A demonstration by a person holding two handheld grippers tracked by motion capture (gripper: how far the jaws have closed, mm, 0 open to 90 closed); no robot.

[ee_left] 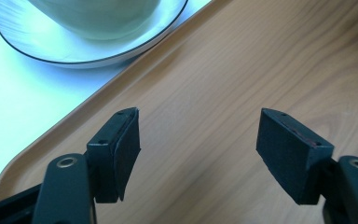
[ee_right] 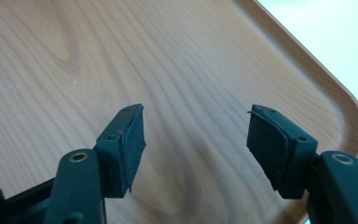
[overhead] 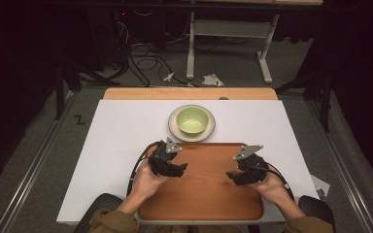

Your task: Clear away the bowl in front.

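Note:
A wooden tray (overhead: 201, 191) lies at the table's near edge. Just beyond its far rim a pale green bowl (overhead: 192, 119) stands on a light plate (overhead: 209, 131). My left gripper (overhead: 180, 167) hovers over the tray's left part, open, nothing between its jaws. My right gripper (overhead: 232, 175) hovers over the tray's right part, open and empty too. In the left gripper view the left gripper (ee_left: 198, 135) looks over the tray's wood (ee_left: 242, 70) toward the plate (ee_left: 51, 44) and bowl (ee_left: 98, 16). In the right gripper view the right gripper (ee_right: 196, 133) sits above the tray (ee_right: 121, 56) near its rounded corner.
A white sheet (overhead: 121, 141) covers the wooden table (overhead: 189, 93). Beyond the table, cables (overhead: 145, 60) and a desk frame (overhead: 228, 34) stand on the grey floor. A paper scrap (overhead: 320, 184) lies right of the table.

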